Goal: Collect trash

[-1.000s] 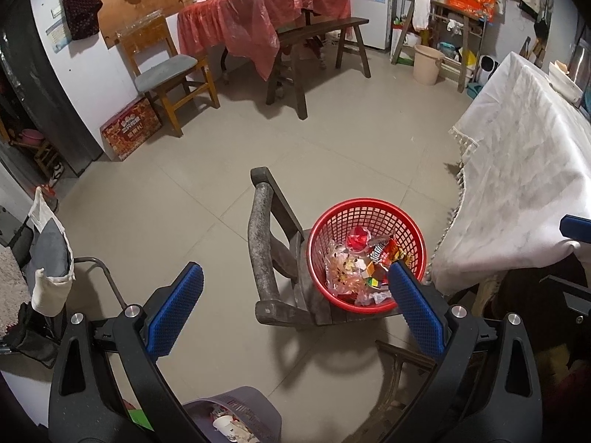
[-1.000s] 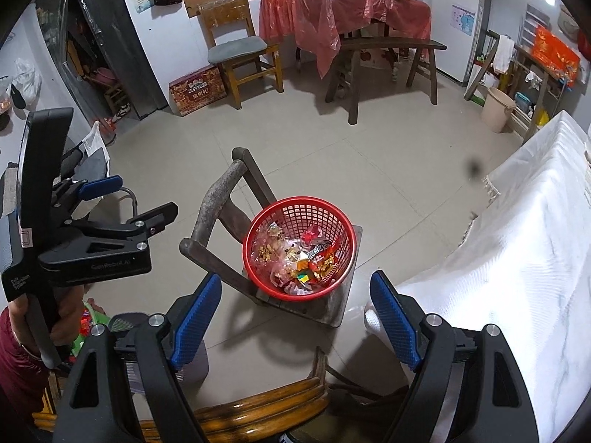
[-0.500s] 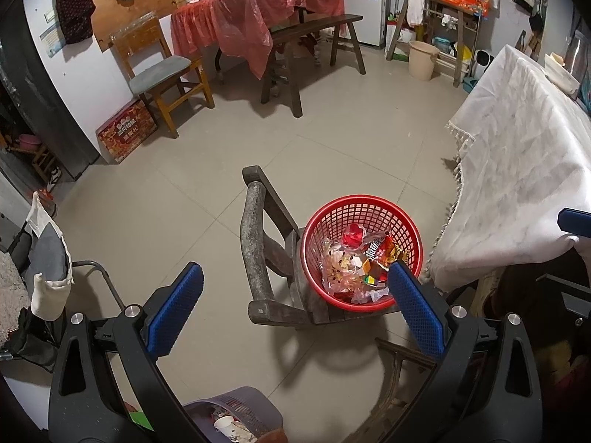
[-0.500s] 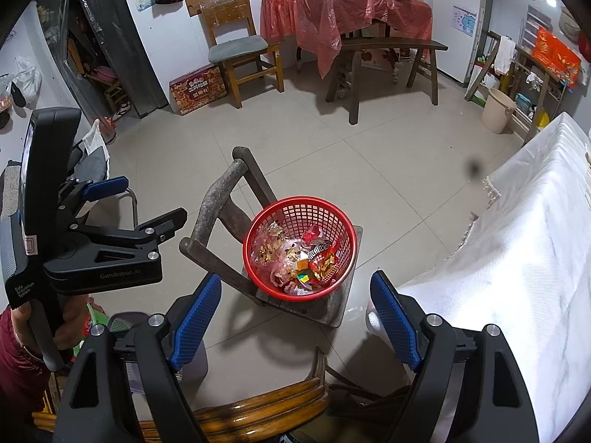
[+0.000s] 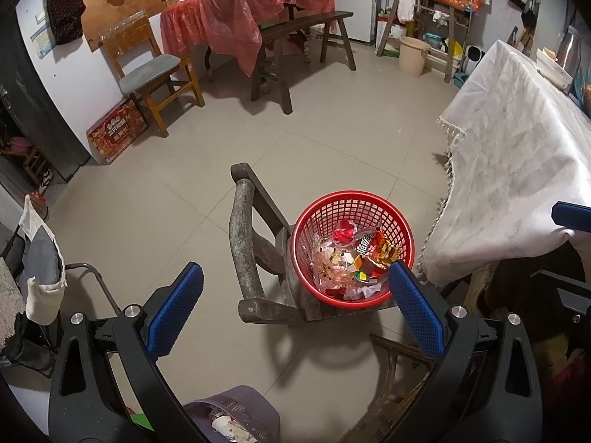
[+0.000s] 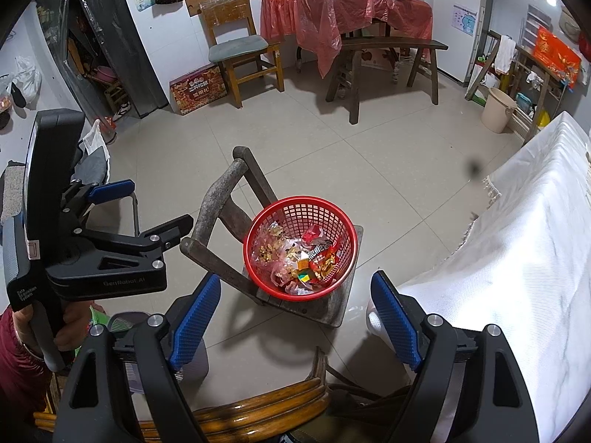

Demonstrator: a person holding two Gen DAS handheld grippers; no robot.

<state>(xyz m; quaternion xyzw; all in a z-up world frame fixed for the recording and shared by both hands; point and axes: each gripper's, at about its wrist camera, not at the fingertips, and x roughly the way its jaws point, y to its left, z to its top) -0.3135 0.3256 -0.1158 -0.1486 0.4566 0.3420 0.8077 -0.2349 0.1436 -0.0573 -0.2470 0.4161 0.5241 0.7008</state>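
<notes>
My left gripper (image 5: 295, 291) and right gripper (image 6: 295, 306) both hover with jaws wide apart and nothing between them. Ahead of and below both pairs of jaws stands the red basket (image 5: 352, 205), resting on the seat of a low, worn wooden chair (image 5: 242, 243); in the left view it lies just inside my right-hand jaw, in the right view roughly midway between the jaws. I judge the basket to be light, thin moulded plastic with an open lattice wall: springy rather than stiff, likely to flex if squeezed across its mouth. The rolled rim looks the firmest place to pinch, one jaw inside and one outside. The trash (image 6: 299, 254) inside covers the bottom only: crinkled clear film, a red and orange snack wrapper (image 5: 373, 249), scraps of white paper and a small yellow-green piece. These I judge almost weightless, soft and slippery, apt to slide off the pads unless pinched at a bunched fold.
</notes>
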